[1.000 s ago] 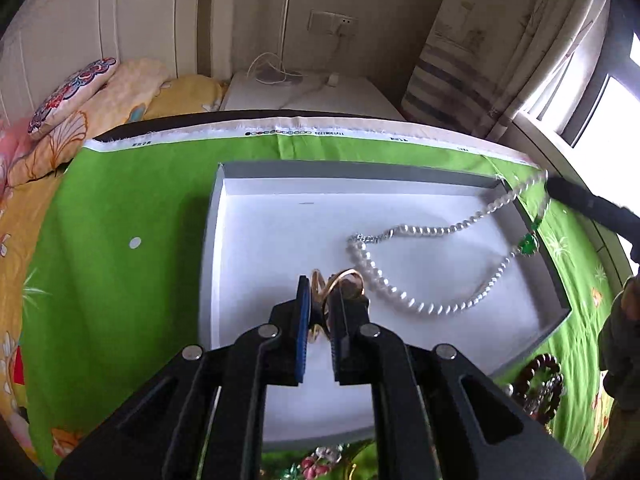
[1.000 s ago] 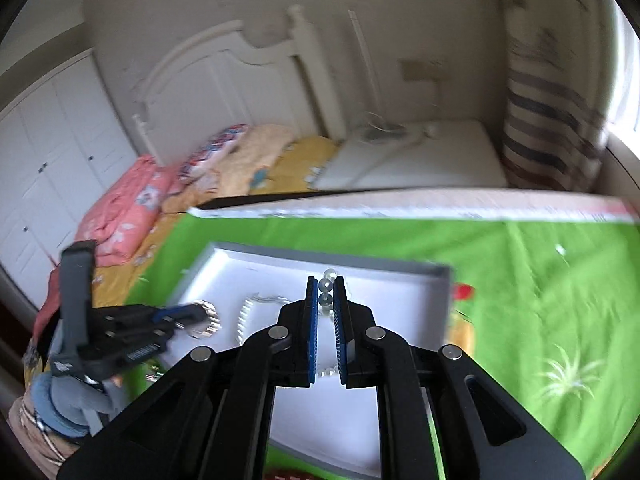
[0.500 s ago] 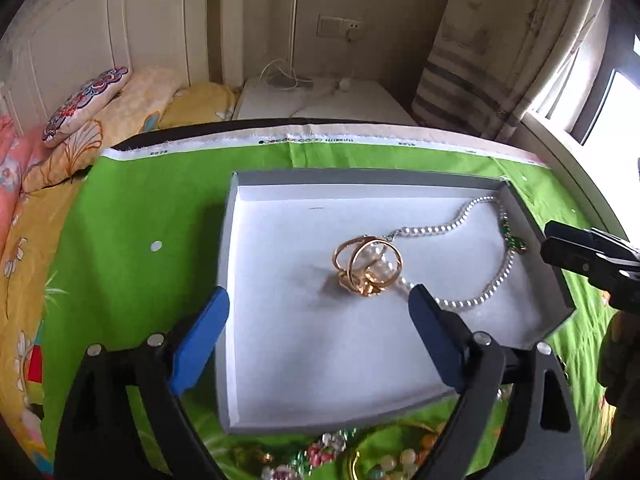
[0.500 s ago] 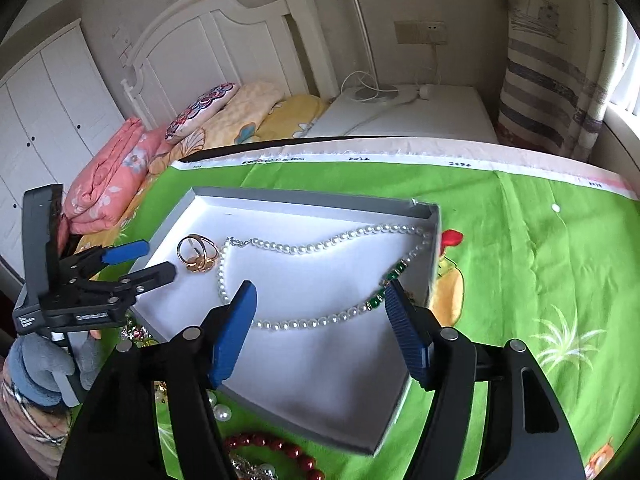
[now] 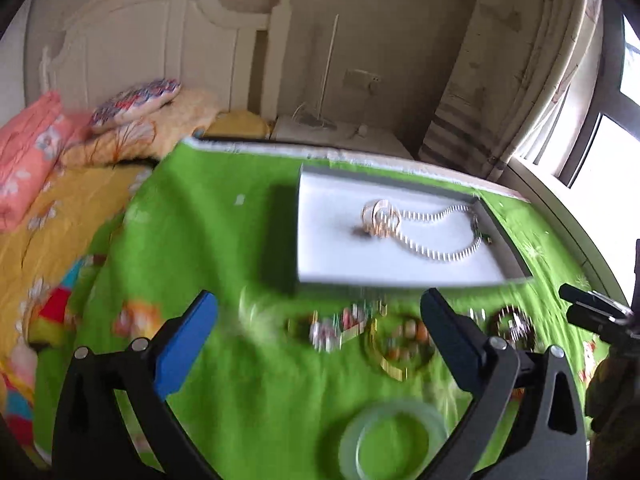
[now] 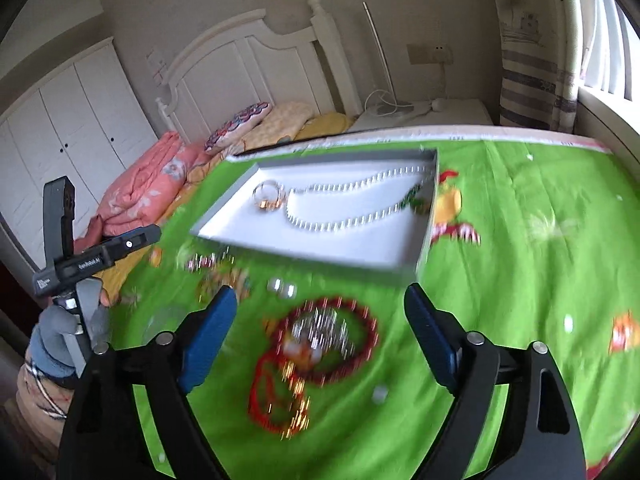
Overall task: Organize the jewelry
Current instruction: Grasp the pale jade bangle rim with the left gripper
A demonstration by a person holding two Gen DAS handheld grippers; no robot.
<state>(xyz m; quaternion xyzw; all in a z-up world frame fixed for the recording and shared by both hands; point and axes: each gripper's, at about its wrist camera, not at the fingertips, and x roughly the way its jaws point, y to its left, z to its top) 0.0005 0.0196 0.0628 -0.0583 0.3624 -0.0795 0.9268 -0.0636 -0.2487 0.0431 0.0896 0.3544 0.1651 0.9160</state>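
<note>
Pearl necklace (image 6: 352, 204) lies looped inside white tray (image 6: 320, 246), gold rings (image 6: 269, 198) touching its left end. Tray sits on green cloth (image 6: 520, 280) over bed. Loose jewelry in front of tray: red bead bracelets (image 6: 320, 344), pale green bangle (image 5: 394, 438) (both blurred). Left hand-held gripper (image 5: 320, 340) fingers spread wide, holding nothing. Right hand-held gripper (image 6: 320, 332) likewise spread wide and empty, above red beads.
</note>
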